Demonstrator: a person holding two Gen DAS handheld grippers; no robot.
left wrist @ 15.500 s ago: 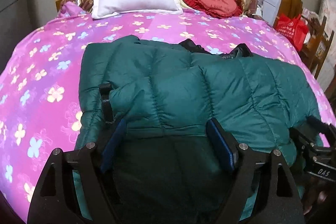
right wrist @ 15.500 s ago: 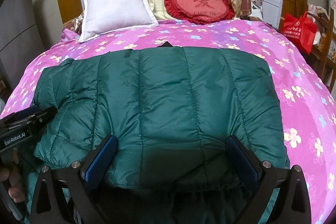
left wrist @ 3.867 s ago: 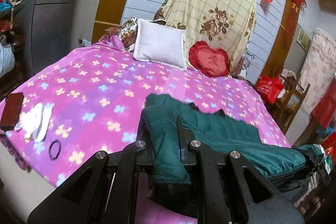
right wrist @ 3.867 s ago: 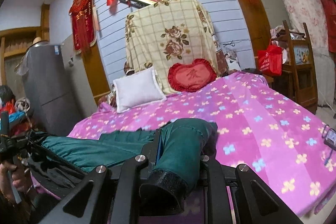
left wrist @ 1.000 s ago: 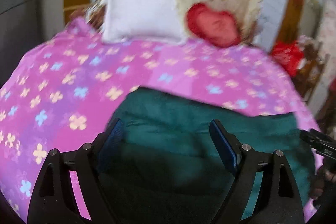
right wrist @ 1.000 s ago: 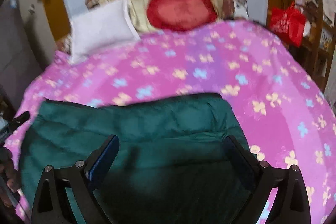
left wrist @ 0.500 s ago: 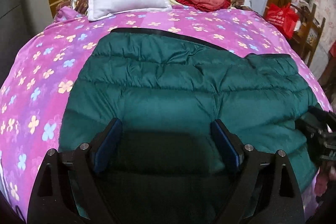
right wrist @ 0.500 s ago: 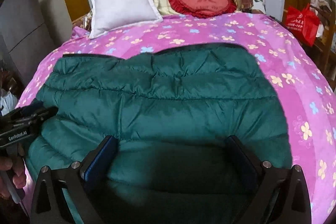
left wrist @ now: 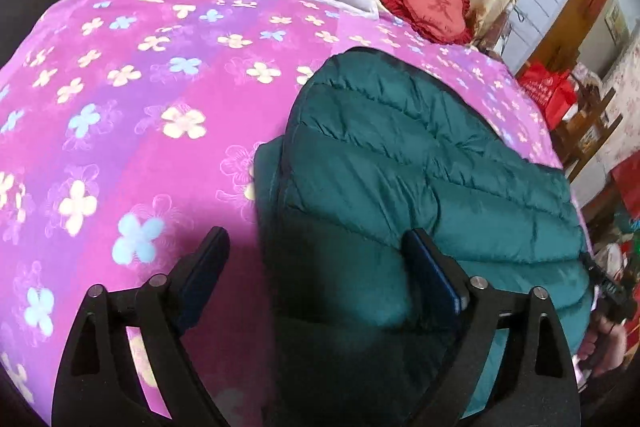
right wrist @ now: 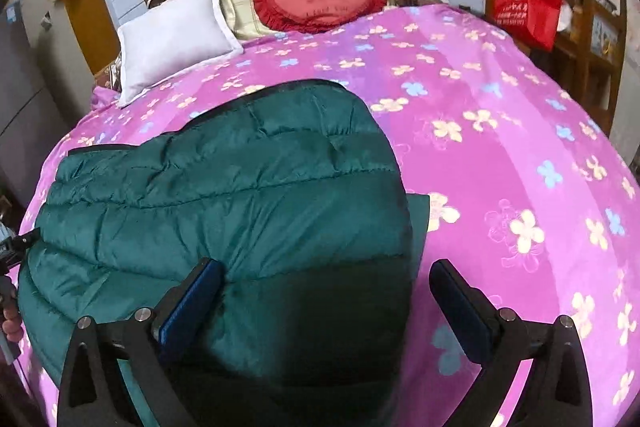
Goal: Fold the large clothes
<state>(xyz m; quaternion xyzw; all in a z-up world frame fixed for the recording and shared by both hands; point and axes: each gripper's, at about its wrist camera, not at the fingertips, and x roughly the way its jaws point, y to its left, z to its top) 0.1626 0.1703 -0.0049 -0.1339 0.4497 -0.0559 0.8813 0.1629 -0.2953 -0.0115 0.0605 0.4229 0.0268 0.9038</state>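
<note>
Left wrist view: left gripper (left wrist: 316, 267) jaws apart over the jacket (left wrist: 420, 167), lower centre; right gripper (right wrist: 326, 291) likewise. The puffy fold may spring open.

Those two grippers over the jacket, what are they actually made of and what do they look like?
Both look alike: the left gripper and right gripper each have a black angular frame with triangular cut-outs, silver round bolts, and two flat fingers faced with blue pads. No cables or sleeves are visible.
</note>
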